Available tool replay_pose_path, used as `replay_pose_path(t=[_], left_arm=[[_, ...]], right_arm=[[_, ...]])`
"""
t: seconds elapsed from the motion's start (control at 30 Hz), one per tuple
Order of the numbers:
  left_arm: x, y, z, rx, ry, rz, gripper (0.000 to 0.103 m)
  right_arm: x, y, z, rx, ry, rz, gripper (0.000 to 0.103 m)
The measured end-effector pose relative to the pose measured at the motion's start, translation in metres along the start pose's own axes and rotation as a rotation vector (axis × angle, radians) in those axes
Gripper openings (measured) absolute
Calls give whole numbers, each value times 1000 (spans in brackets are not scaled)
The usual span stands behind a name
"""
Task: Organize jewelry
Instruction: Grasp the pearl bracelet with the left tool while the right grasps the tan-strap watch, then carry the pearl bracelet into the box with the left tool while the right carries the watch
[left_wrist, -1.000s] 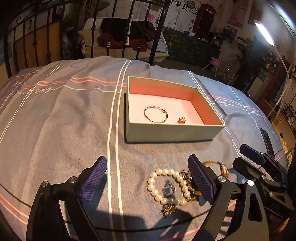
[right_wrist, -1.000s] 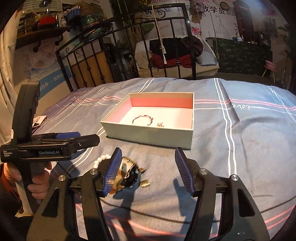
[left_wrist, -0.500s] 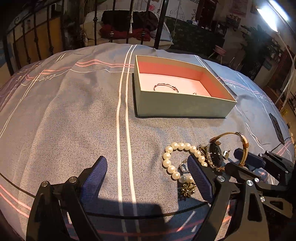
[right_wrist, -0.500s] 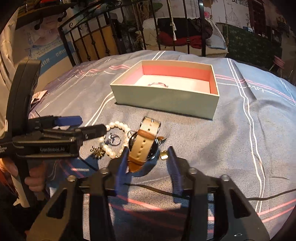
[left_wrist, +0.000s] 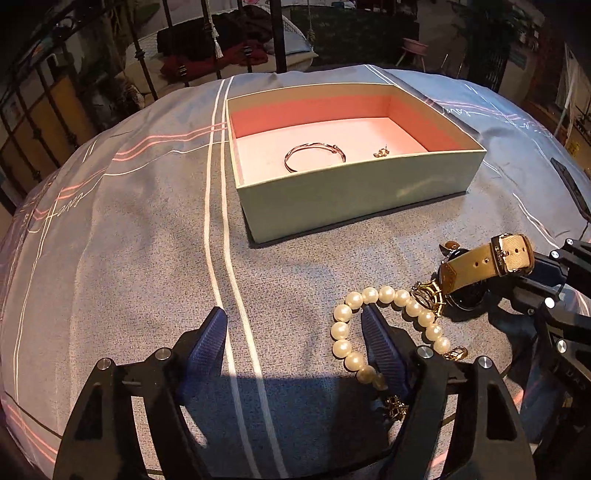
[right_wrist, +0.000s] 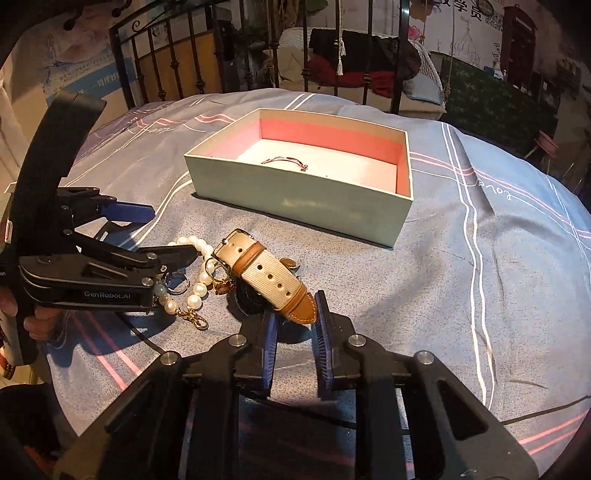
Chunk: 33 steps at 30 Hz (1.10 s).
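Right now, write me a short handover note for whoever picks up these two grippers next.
Right gripper: jaws closing around the tip of the watch strap; strap sits between the pads, contact not clear.
Left gripper: closing, nothing held; one finger sits inside the pearl bracelet loop, bare bedspread between the pads.
Box: open on the bed, holding a thin bangle and a small gold piece.
Done: those two are stowed.
Left: watch, pearl bracelet and the small gold charms tangled beside them still lie in front of the box.
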<state>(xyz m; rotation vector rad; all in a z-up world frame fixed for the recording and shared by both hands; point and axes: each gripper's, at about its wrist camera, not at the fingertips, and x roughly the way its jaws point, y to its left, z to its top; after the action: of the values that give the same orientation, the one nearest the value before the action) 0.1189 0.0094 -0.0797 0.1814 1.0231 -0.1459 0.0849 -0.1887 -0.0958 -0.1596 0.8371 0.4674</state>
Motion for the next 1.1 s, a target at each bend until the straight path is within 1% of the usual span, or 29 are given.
replay_pose_path(t=[0.03,0.1,0.13,0.17,0.2,0.23,0.27,0.3,0.37,0.43,0.53,0.77,0.97,1.1], left_arm=[[0,-3,2,16,-1,4,65],[-1,-12,3,50,-18,-1,46],[0,-17,3,65,-24,-1,42],[0,-21,3,77,-30,-10,34],[0,-23,3,81,-35,-22,28],[0,-22,3,82,-36,-31,27],[0,-21,3,79,-38,-46,24],[-1,-20,4,73,-36,-70,17],[-2,-18,5,62,-33,-119,9],[-4,-18,5,57,-40,-127,9],[-11,-15,5,17,-62,-169,9],[-39,-12,12,-56,-133,-201,9],[-59,-11,20,-77,-177,-238,9],[-67,-12,24,-78,-200,-249,9]], right_arm=[[1,0,0,1,2,1,20],[3,1,0,7,0,6,20],[3,0,0,9,-1,9,20],[2,0,1,8,-4,9,20],[2,0,1,5,-6,7,20],[2,0,1,4,-8,9,20],[2,0,2,4,-9,9,20],[2,0,2,5,-13,9,20],[1,0,3,5,-18,8,20],[-1,0,4,1,-31,9,20],[-5,1,6,-8,-52,11,20],[-8,2,7,-20,-75,9,17],[-25,-1,9,-1,-152,-1,16],[-31,-7,12,19,-176,8,16]])
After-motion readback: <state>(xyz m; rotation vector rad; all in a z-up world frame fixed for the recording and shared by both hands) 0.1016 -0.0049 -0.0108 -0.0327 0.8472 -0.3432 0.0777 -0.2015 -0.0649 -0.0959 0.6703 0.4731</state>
